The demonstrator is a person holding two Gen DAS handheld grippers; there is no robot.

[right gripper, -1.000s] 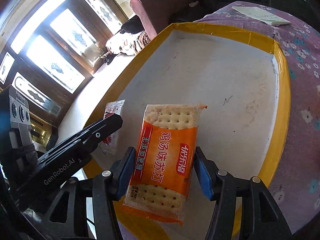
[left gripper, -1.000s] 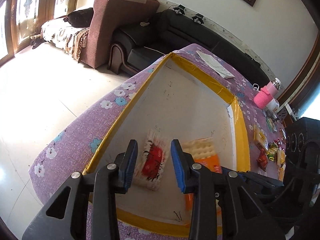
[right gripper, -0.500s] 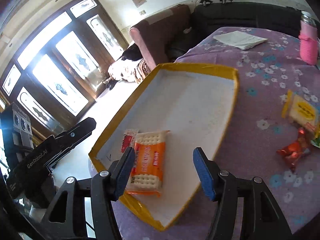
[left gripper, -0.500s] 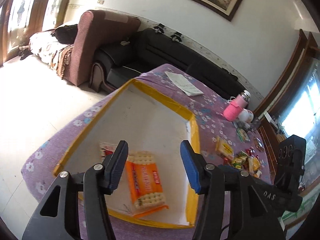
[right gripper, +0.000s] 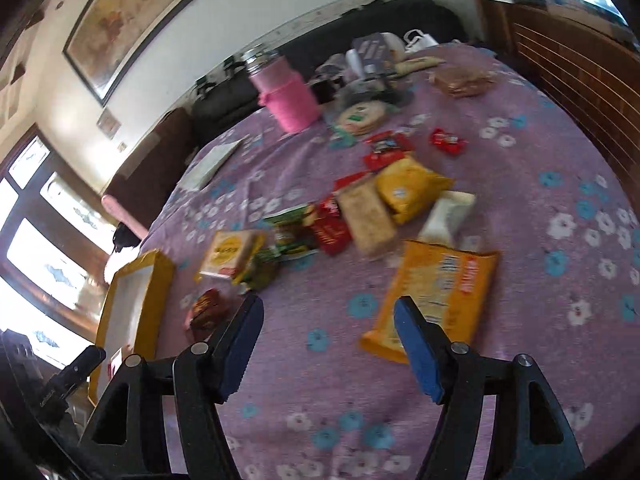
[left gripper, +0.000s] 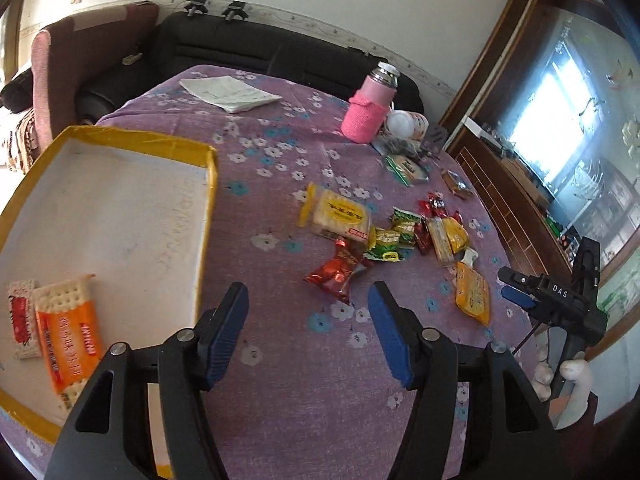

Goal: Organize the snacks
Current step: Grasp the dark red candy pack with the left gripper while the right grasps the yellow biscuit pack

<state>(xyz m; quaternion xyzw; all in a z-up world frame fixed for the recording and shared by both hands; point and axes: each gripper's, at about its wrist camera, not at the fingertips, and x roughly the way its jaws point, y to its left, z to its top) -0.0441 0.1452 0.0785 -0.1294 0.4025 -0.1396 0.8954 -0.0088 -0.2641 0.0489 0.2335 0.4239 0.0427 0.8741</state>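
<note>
— Beside the yellow-rimmed box (left gripper: 210, 184), which snack is next?
— I see the orange packet (right gripper: 436, 292) ahead of my right gripper (right gripper: 328, 344), long axis pointing away. Both grippers gape empty; the left gripper (left gripper: 308, 328) is farther.

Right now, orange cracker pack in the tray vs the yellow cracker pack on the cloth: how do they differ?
Place: the orange cracker pack lies inside the yellow-rimmed tray; the yellow cracker pack lies out on the purple tablecloth.
Colour: the orange cracker pack has an orange band, the yellow cracker pack a yellow label and a yellow end.
Neighbours: the orange cracker pack sits beside one small red-and-white packet; the yellow cracker pack borders the loose snack pile.
Shared: both lie flat, ungripped.
</note>
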